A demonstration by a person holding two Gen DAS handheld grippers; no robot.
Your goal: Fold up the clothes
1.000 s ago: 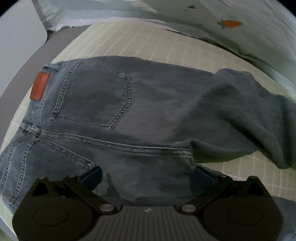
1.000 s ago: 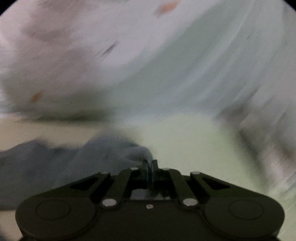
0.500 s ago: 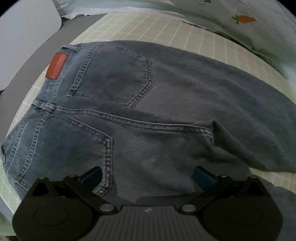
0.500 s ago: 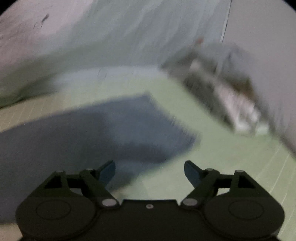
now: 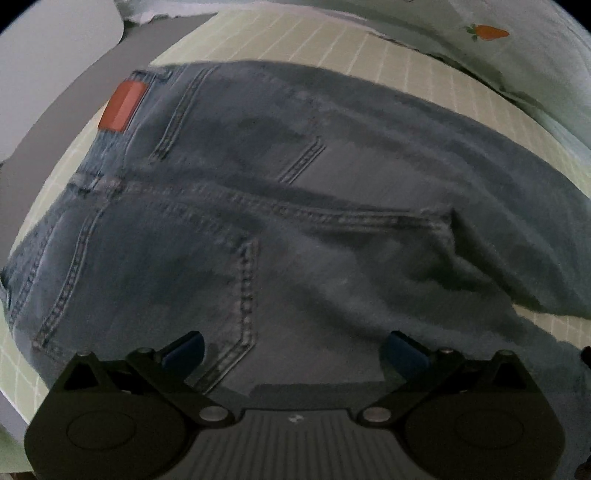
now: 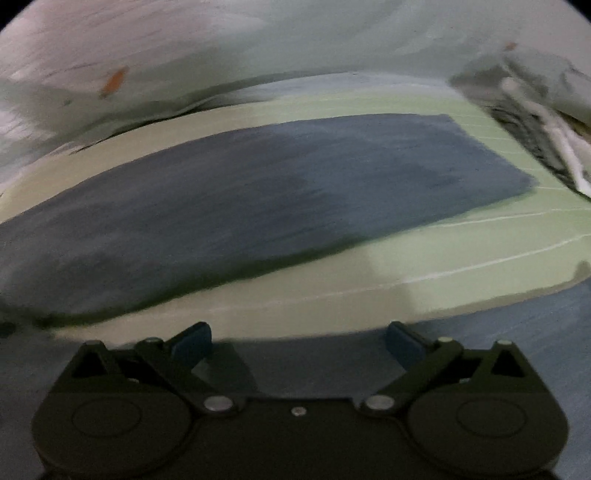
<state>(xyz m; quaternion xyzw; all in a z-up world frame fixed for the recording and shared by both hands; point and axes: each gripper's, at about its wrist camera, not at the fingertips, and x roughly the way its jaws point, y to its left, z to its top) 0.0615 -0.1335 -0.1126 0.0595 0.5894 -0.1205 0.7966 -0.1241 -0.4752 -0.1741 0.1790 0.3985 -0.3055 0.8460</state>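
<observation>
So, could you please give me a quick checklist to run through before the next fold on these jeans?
1. Left tool open and empty: ok, fingers spread, nothing between them.
2. Right tool open and empty: ok, fingers apart, holding nothing.
3. Jeans lying back side up, seat and orange patch in sight: ok.
4. Far leg laid out flat on the green grid sheet: ok, though the right view is blurred.
5. Legs lined up for folding: not ok, sheet shows between them.
6. Carrot-print fabric apart from the jeans: ok, a strip of sheet lies between.
</observation>
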